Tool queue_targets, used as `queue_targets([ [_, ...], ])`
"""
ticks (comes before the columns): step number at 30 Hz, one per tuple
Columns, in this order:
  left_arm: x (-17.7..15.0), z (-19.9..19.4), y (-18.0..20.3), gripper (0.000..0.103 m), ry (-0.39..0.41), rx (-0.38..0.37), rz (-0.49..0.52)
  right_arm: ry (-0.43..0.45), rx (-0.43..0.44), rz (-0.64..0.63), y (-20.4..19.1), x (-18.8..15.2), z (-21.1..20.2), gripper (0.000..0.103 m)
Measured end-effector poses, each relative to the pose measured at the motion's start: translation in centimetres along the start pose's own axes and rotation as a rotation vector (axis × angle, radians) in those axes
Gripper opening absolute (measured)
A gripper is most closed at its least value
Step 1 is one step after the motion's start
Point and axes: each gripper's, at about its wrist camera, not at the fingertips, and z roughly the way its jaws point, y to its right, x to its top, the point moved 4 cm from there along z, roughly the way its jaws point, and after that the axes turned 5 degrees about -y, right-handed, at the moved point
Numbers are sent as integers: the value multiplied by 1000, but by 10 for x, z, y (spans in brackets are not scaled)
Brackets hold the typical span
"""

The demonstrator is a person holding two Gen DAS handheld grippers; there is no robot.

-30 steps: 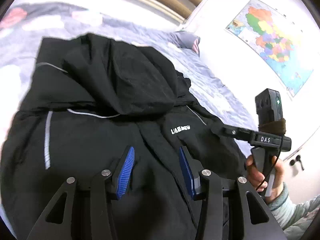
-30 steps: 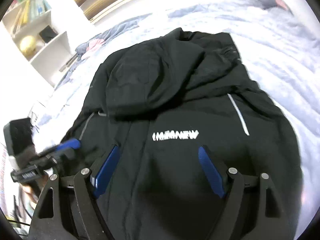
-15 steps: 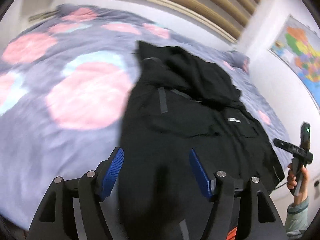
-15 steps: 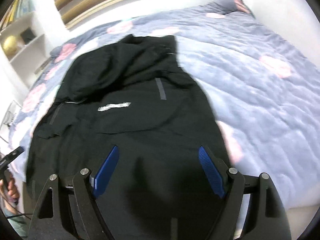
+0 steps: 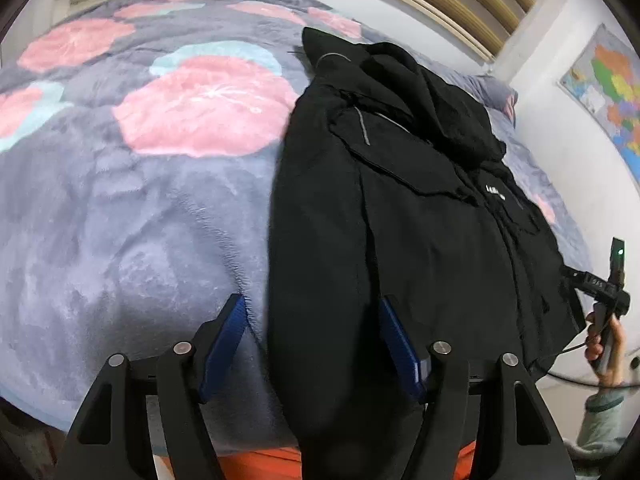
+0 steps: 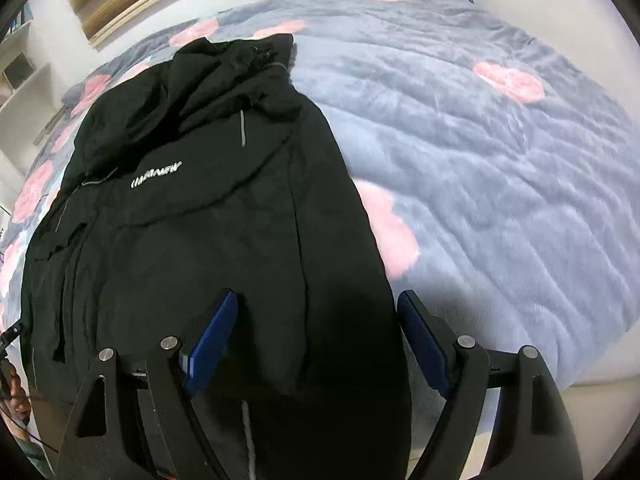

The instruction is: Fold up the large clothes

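black jacket flat on floral blanket, hood bunched far end | left gripper jaws just closing slightly, unclenched over near hem | right gripper released, empty

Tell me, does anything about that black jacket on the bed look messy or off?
Yes. The jacket lies flat on the blanket, but its hood is crumpled in a heap over the collar, and the hem hangs over the bed's edge. No damage shows.
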Motion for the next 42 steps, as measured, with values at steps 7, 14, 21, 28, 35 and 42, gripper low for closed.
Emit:
queue_targets([
  [7, -18, -7, 4, 59, -24, -6, 40, -40, 72, 28, 13, -21, -3, 81],
  [14, -48, -16, -4, 59, -62, -115, 11, -51, 77, -27, 2, -34, -19, 48],
  [21, -54, -15, 11, 59, -63, -134, 40, -95, 84, -47, -4, -41, -15, 51],
  [28, -50, -11, 20, 58, -56, -200, 10, -93, 123, -24, 0, -46, -11, 37],
  [35, -25, -50, 45, 14, 81, -245, 57, -18, 194, -55, -9, -33, -41, 18],
  [42, -11, -27, 61, 15, 31, -262, 82, -115, 216, -28, -8, -34, -11, 28],
])
